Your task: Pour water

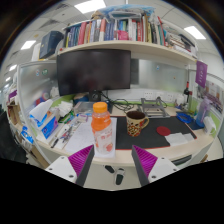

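While only the gripper view is on offer, we can read most of the setup from it. Our gripper (112, 160) hangs above the near edge of the desk (170, 150) with its jaws spread wide and nothing between them; the two magenta pads (81, 160) face each other across a bare gap, through which we see dark desk surface and a couple of small dark items we cannot identify.

Just ahead of the fingers, a little toward the left one, stands the bottle (102, 130), upright, with an orange cap and an orange label. We judge it to be the water source, and the cap looks to be on, so it may need removing before anything pours. Just beside it, on the right and slightly further off, sits a mug (137, 122) with a spotted pattern, its mouth up. We take it as the likely receiver: placed close to the bottle so that a tilt would carry the water across a small gap.

Beyond both stands a monitor (94, 72), dark, with a shelf (125, 45) of books above it. Papers and blue items clutter the desk on the left.

We judge the task not yet begun: the bottle rests on its own, untouched, and the open fingers suit an approach to grasp its body.
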`<state>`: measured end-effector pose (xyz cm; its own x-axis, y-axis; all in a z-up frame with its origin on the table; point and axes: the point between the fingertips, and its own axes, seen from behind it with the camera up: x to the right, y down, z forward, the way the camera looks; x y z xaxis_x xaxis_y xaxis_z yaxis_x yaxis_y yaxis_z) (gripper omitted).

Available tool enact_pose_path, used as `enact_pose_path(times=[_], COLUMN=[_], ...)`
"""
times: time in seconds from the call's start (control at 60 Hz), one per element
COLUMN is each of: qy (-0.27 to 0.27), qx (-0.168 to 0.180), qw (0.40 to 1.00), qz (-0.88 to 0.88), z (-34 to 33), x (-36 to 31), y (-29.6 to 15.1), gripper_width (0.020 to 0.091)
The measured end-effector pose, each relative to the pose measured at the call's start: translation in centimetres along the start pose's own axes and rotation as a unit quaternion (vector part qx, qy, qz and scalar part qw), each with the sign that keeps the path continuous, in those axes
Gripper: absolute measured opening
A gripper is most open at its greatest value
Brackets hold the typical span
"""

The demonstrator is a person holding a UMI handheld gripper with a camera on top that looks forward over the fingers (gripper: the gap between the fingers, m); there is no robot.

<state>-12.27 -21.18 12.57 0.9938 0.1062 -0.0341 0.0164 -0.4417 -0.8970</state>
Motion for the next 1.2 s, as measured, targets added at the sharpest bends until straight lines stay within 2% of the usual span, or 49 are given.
enact_pose_path(times=[0.117,0.317,0.5,0.583,0.633,0.7,0.767,0.867,1.0,1.2], qy=[-0.023,0.009,0.020,0.024,0.043,0.057,0.058,0.053,0.032,0.009], qx=[0.020,0.086,0.103,0.122,0.130,0.141,0.154,0.152,0.153,0.128], qw=[1.000,0.996,0.994,0.992,0.991,0.988,0.986,0.987,0.988,0.991], qz=[0.001,-0.005,0.014,0.016,0.007,-0.015,-0.007,0.003,0.016,0.028], z=[3.4,8.1,11.6,12.5,12.8,13.3,13.7,14.2,14.4,14.7], x=[-3.4,-3.9,-4.0,-3.9,-3.3,-3.2,-3.2,-3.3,-3.2,-2.8], y=[-0.1,-3.1,-3.2,-3.7,-3.7,-3.9,-4.1,-4.3,-4.5,-6.0], gripper_width=[0.0773,0.0778,0.0783,0.0781,0.0731,0.0576,0.0546,0.0463,0.0416,0.0416])
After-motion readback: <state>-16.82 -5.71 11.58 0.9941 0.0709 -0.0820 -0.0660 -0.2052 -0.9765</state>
